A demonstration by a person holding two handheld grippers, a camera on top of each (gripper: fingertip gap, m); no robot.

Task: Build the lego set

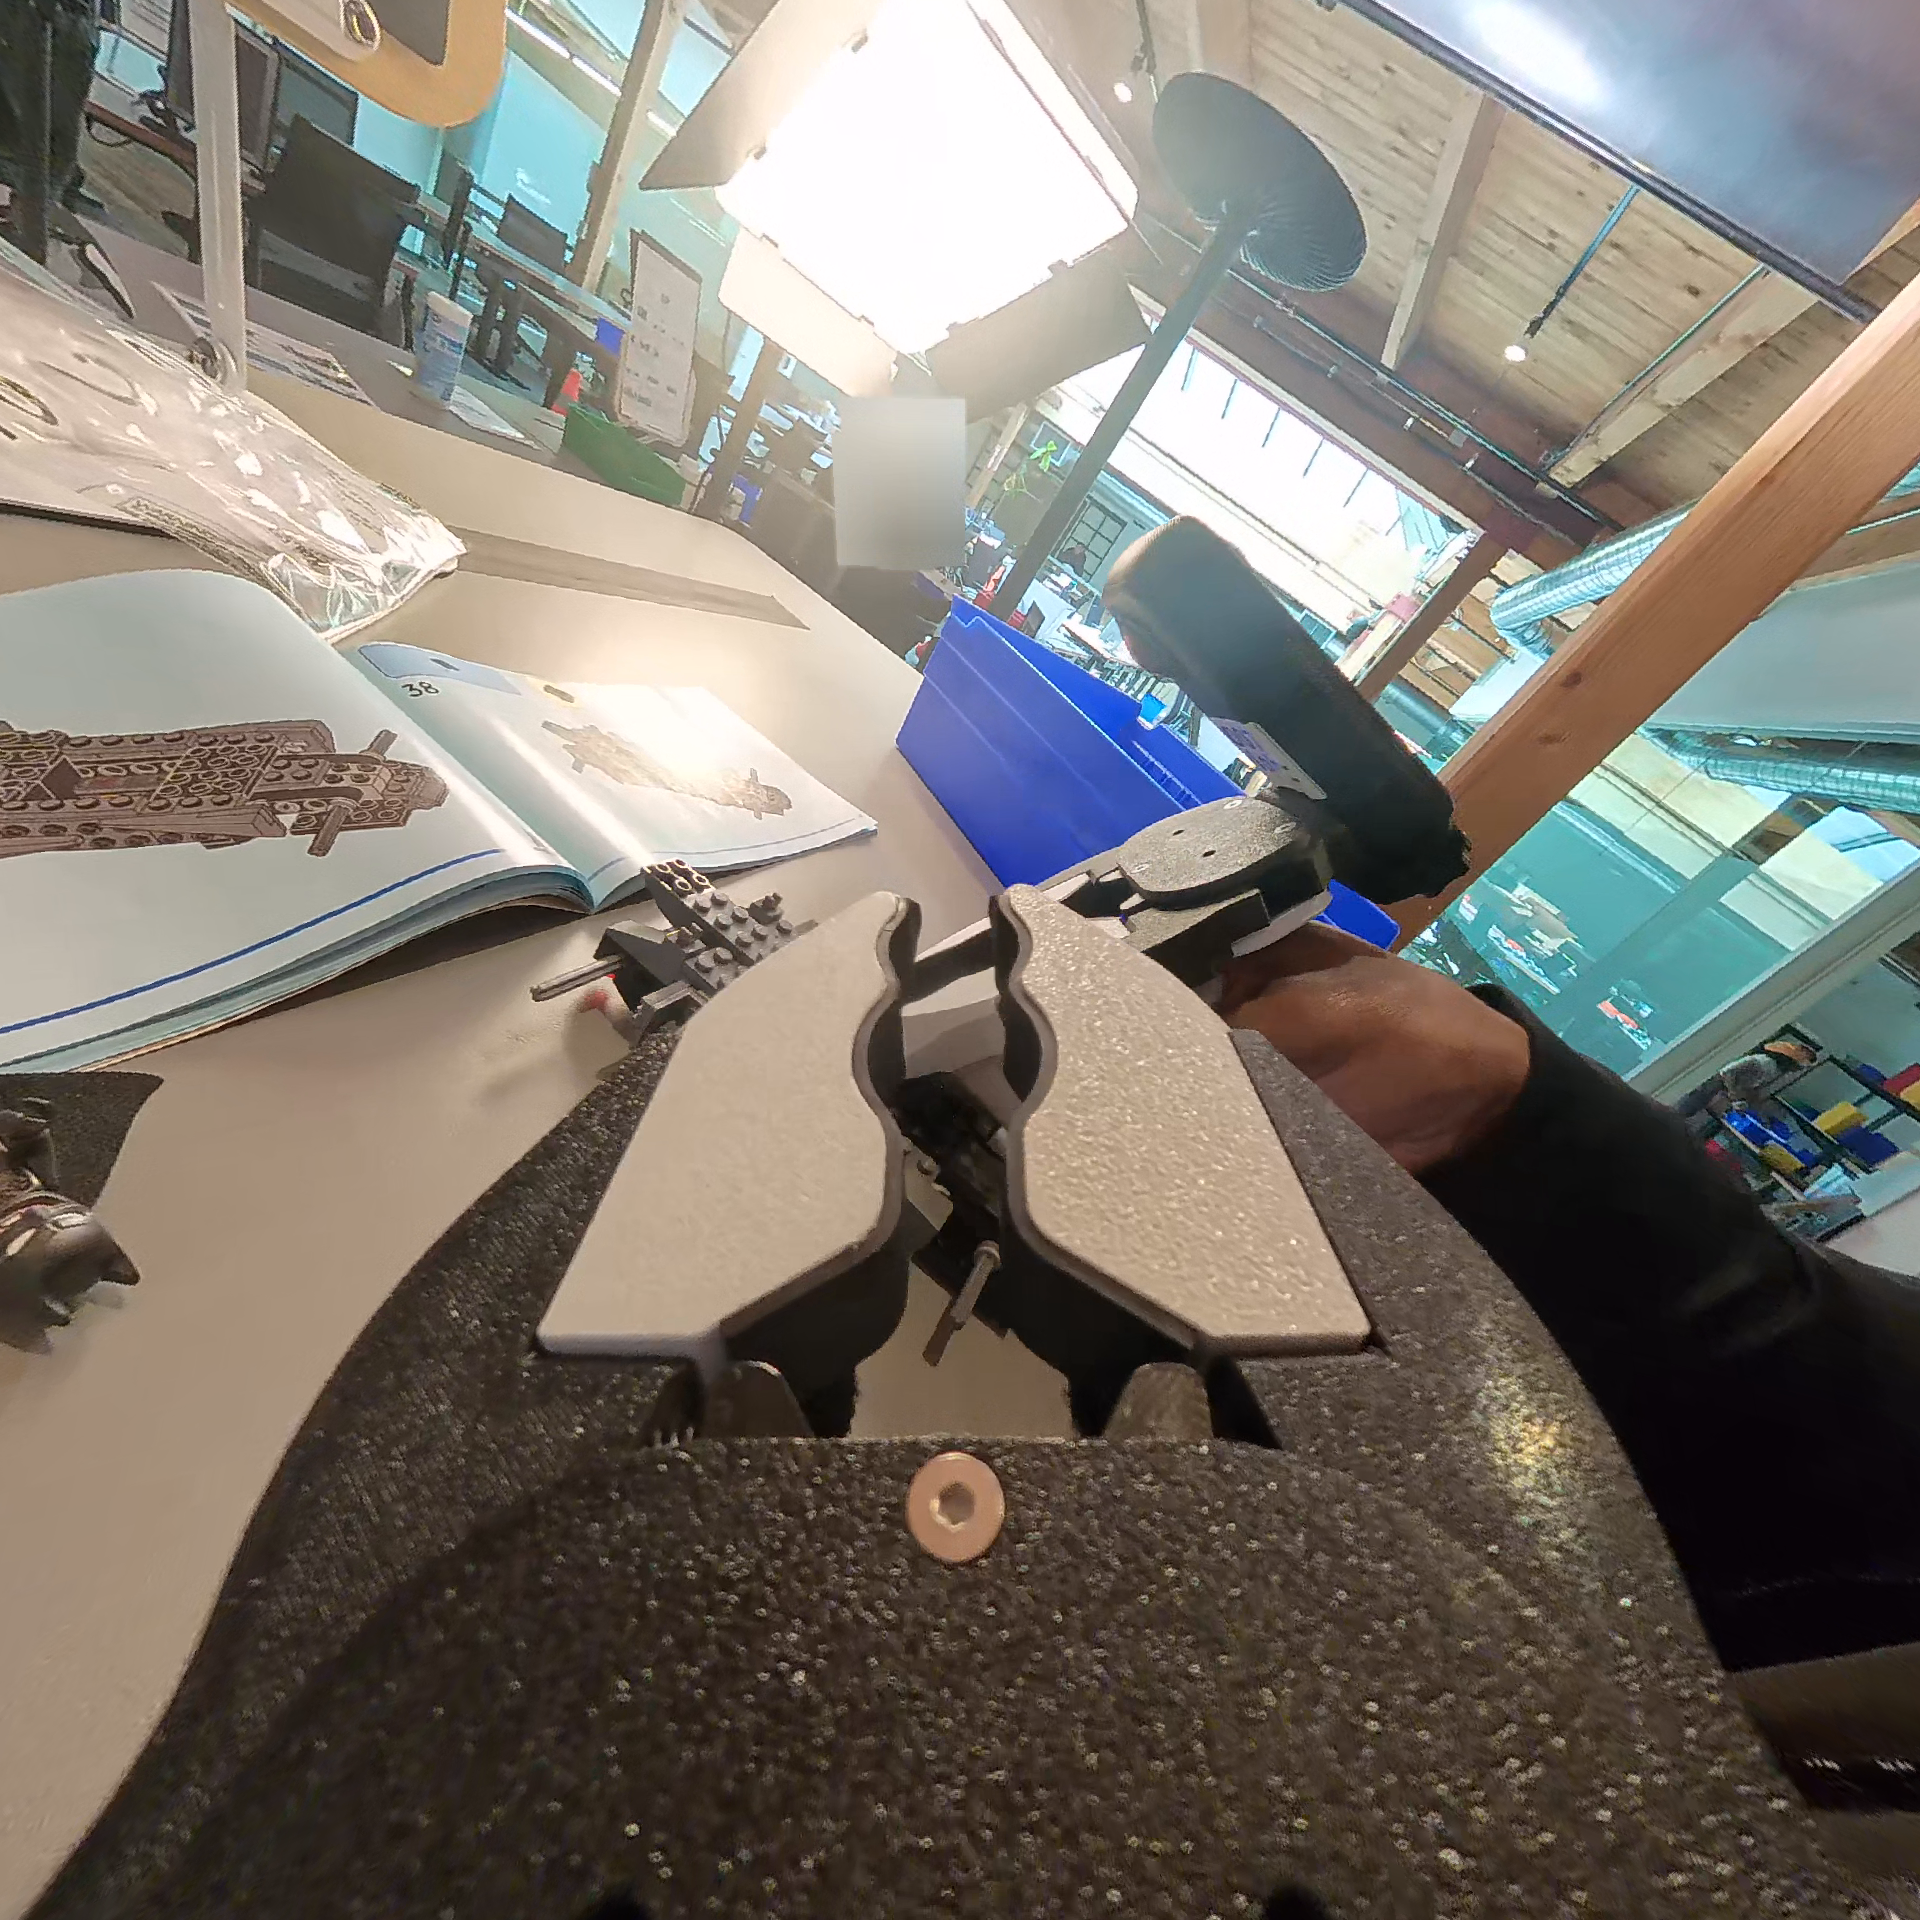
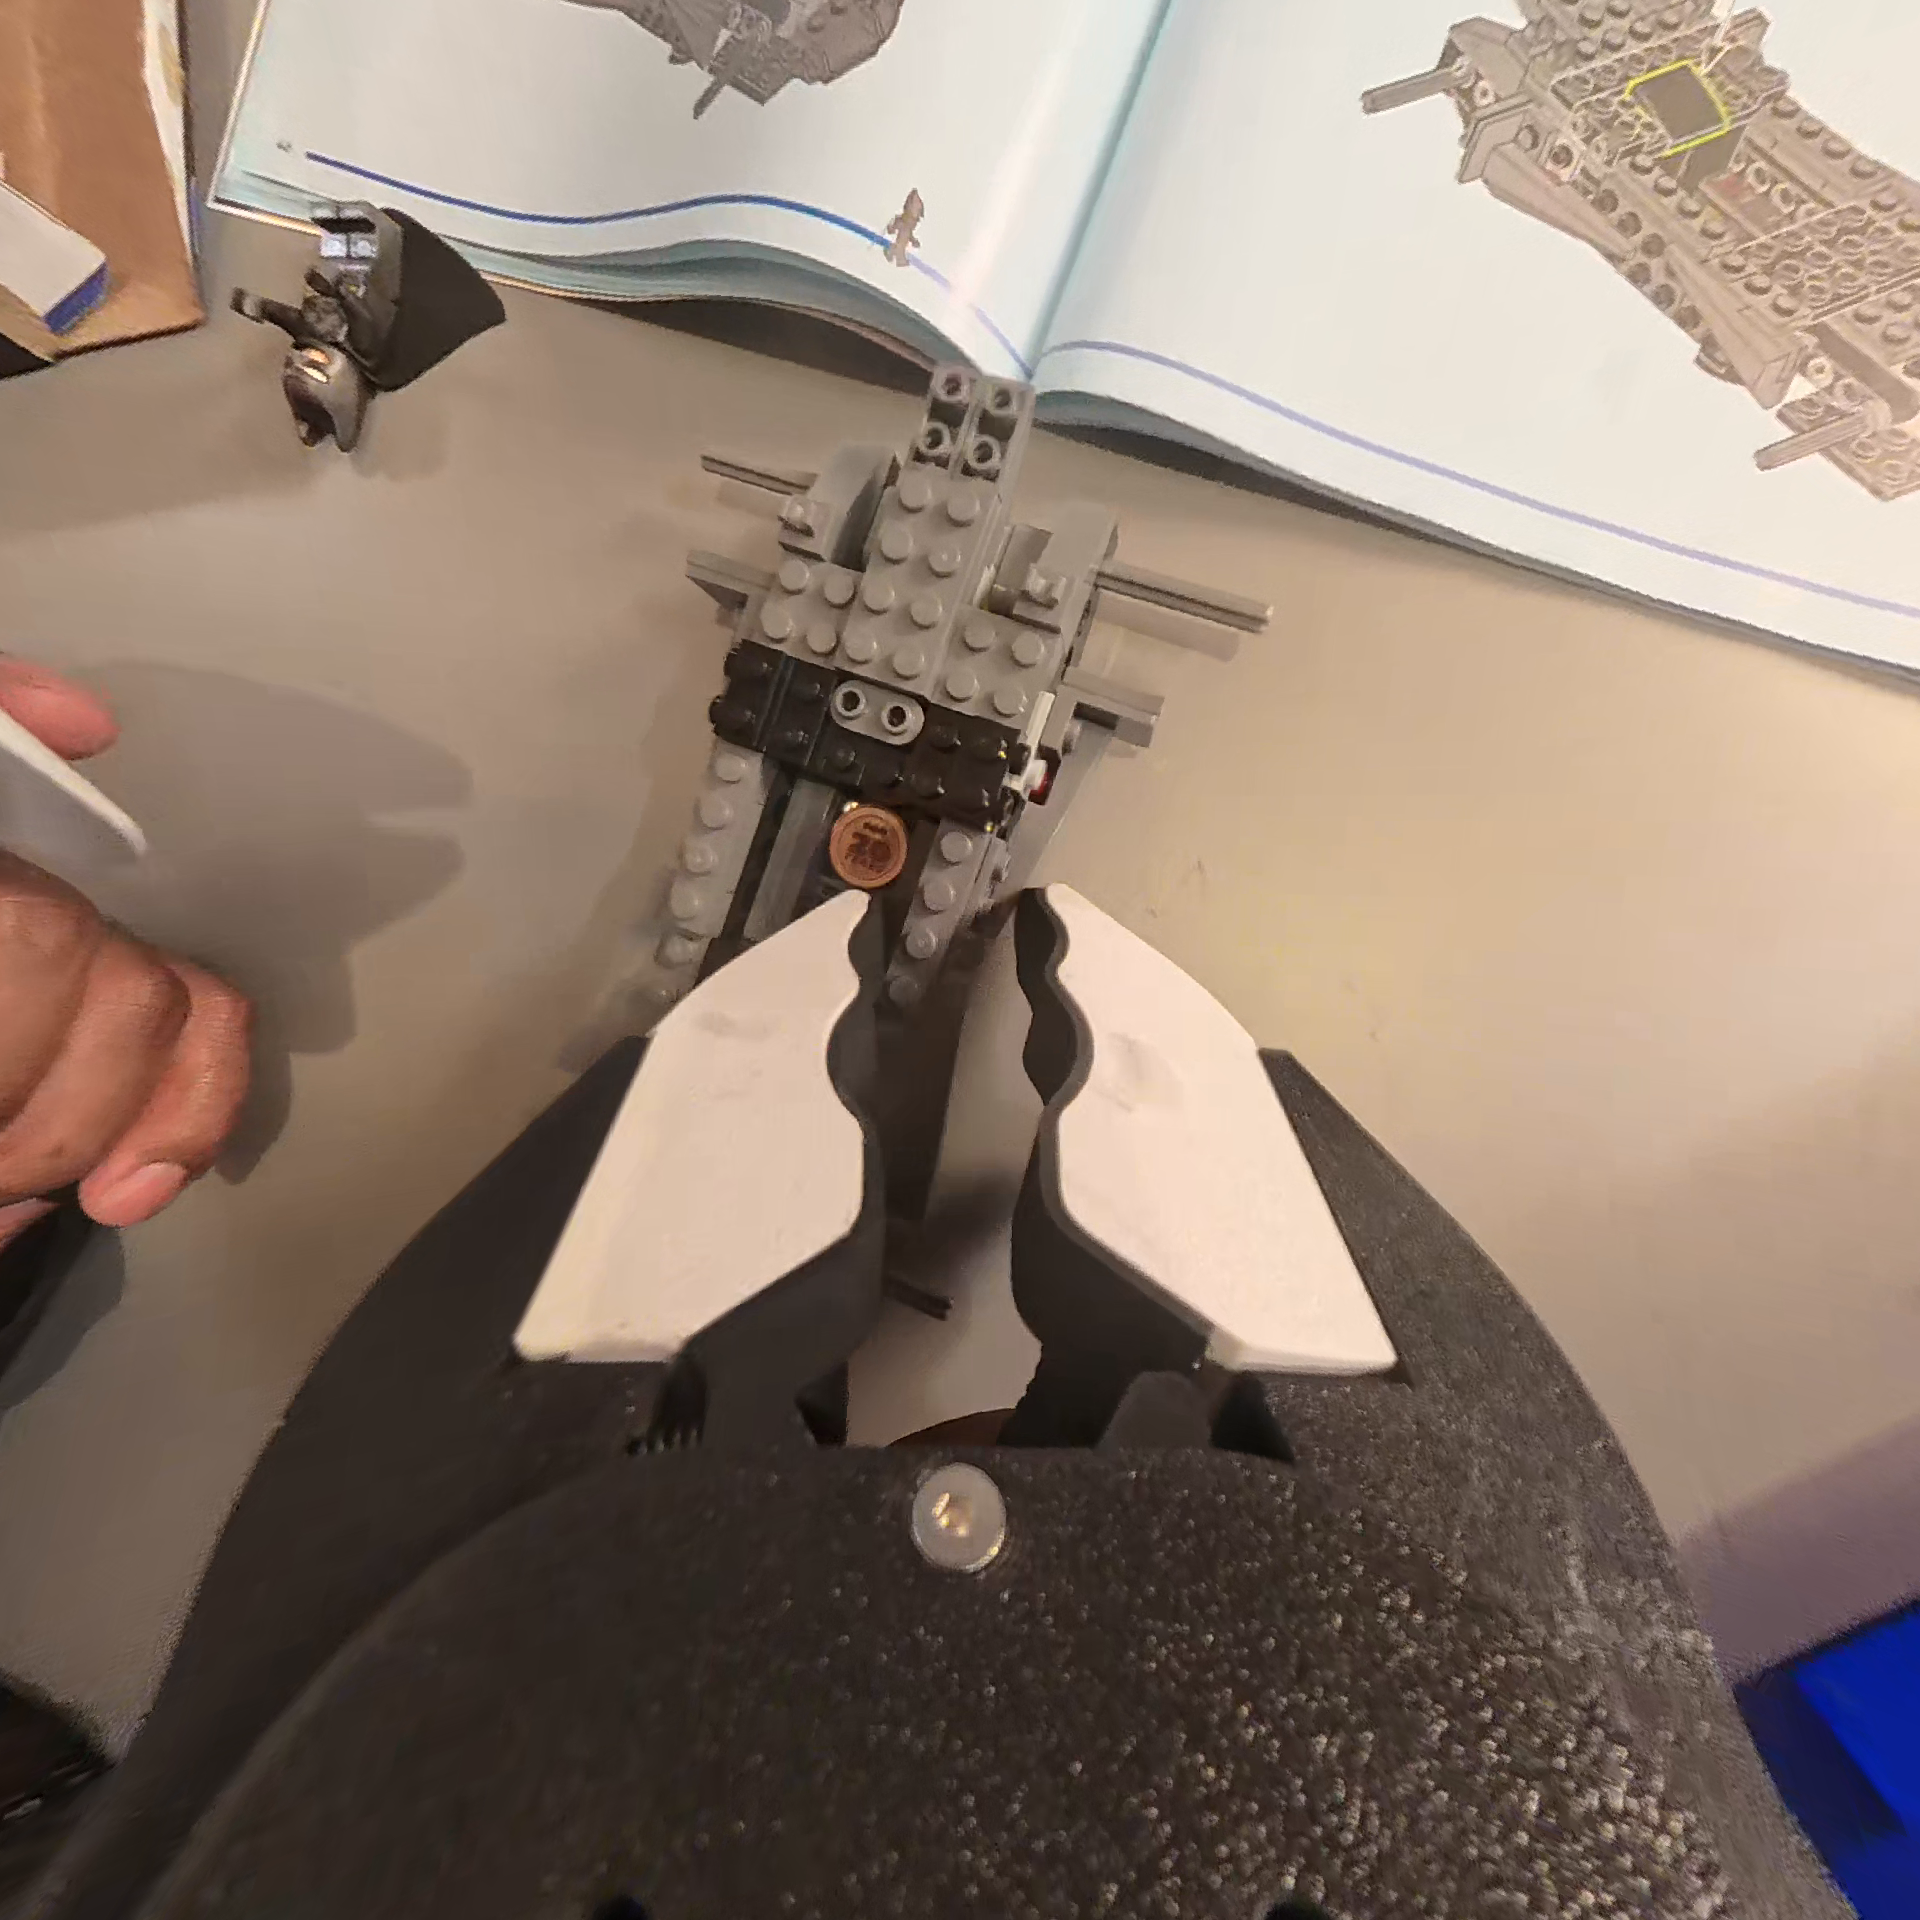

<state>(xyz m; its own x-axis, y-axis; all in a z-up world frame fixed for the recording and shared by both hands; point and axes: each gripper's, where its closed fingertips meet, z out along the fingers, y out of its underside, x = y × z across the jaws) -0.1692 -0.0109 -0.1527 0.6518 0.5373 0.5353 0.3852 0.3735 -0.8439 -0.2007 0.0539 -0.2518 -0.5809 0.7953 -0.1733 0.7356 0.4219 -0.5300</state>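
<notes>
Both tongs: pale grey fingers (image 1: 769, 1122) with wavy dark inner pads, on speckled black bodies, each with one silver screw (image 1: 954, 1505). Black sleeve (image 1: 1662, 1299) on the arm.

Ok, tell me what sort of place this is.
Probably a shared workshop or lab: a studio light panel on a stand, rows of desks with monitors behind, and a blue parts bin on the worktable.

The brick model's (image 2: 894, 665) near end was hidden under the right gripper's fingers (image 2: 727, 1122). The booklet (image 2: 1351, 260) ran off the twelve o'clock edge. A blurred hand (image 2: 94, 1018) was cut off at nine o'clock.
</notes>
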